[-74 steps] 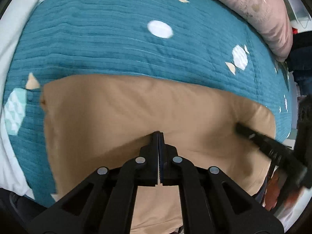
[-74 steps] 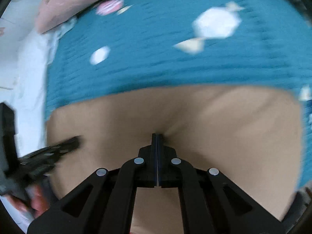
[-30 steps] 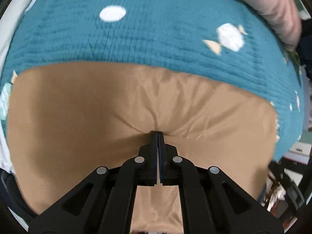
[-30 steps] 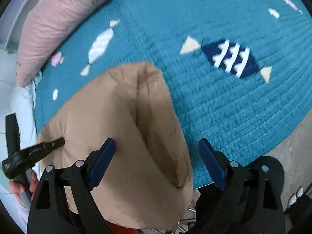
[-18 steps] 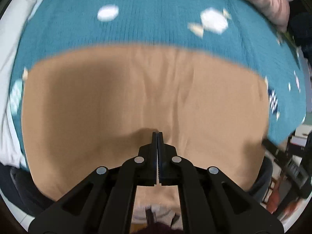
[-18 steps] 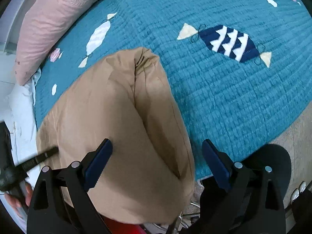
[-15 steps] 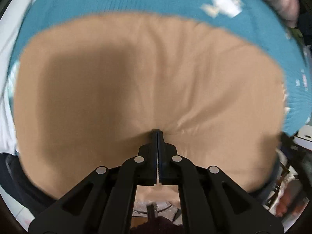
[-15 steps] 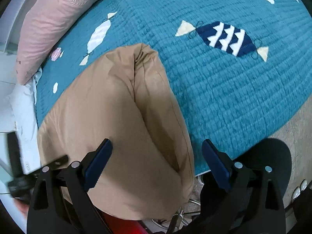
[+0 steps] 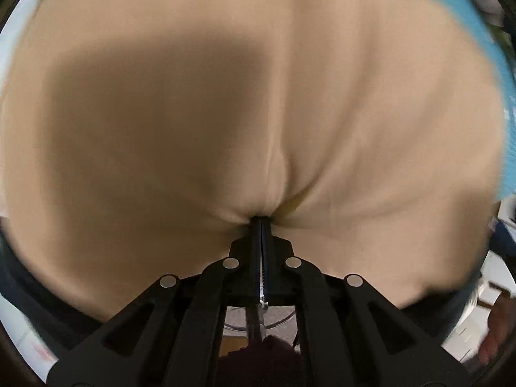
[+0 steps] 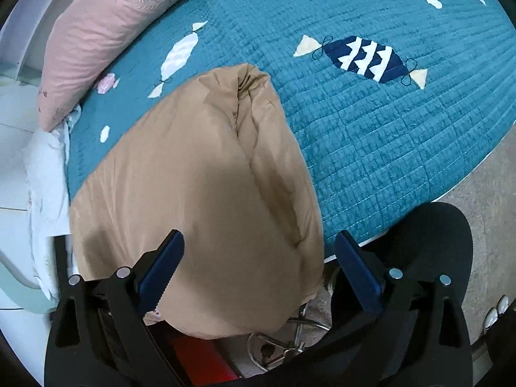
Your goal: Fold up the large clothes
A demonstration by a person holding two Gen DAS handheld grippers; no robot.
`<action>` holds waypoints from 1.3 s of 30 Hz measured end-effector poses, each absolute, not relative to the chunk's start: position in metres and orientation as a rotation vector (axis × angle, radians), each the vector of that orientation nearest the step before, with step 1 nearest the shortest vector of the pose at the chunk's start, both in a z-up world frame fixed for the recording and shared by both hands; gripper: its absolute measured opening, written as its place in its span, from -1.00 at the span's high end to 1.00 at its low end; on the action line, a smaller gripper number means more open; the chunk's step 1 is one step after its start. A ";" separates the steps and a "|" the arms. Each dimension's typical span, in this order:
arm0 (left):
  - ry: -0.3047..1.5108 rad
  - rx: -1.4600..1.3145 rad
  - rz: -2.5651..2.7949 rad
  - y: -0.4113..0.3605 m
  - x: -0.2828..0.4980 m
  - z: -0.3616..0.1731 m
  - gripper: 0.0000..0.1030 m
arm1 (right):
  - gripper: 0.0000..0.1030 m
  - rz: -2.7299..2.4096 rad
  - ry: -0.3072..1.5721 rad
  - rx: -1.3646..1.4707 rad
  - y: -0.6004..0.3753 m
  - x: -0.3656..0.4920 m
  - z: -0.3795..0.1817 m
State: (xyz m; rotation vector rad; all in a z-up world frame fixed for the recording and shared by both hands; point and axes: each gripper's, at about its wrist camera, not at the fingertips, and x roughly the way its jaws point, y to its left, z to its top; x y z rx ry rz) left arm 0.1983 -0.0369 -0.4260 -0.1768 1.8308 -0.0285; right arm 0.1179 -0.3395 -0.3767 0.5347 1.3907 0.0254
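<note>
Since the earlier frames the left gripper (image 9: 262,222) had carried its pinched edge forward, so that the tan garment (image 10: 206,200), which had covered only the lower half of the left view with teal above it, now filled nearly all of that view, and the quilt (image 10: 371,135) survived there only as a thin blurred strip at the right. Its jaws were pressed together on a fold of the cloth, with creases fanning out from the pinch, which suggests the fabric was being drawn taut to lay one layer over another. The right gripper (image 10: 259,272), clamped on the cloth in the earliest frame, stood with its jaws spread wide and nothing between the blue pads (image 10: 161,266); it hung above the near end of the garment, apart from it, probably freed so that the left hand alone could finish the fold. The garment lay on the near left part of the quilt, already doubled into a long rounded bundle with a seam running down its right side, its near end drooping over the bed's edge. Counted: one garment, one quilt, one pink pillow (image 10: 106,32) at the head of the bed, two grippers, and, in the right view, about seven candy motifs on the quilt, only one of them dark blue (image 10: 364,58).
</note>
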 end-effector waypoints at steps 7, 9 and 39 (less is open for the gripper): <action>1.752 -0.084 -0.066 -0.055 0.208 -0.378 0.95 | -0.79 0.036 1.361 0.565 -0.352 0.125 -0.370; 1.723 -0.118 -0.072 -0.053 0.215 -0.364 0.95 | -0.80 0.055 1.356 0.577 -0.356 0.131 -0.368; 1.750 -0.117 -0.056 -0.040 0.278 -0.399 0.95 | 0.58 0.368 1.483 0.709 -0.329 0.186 -0.428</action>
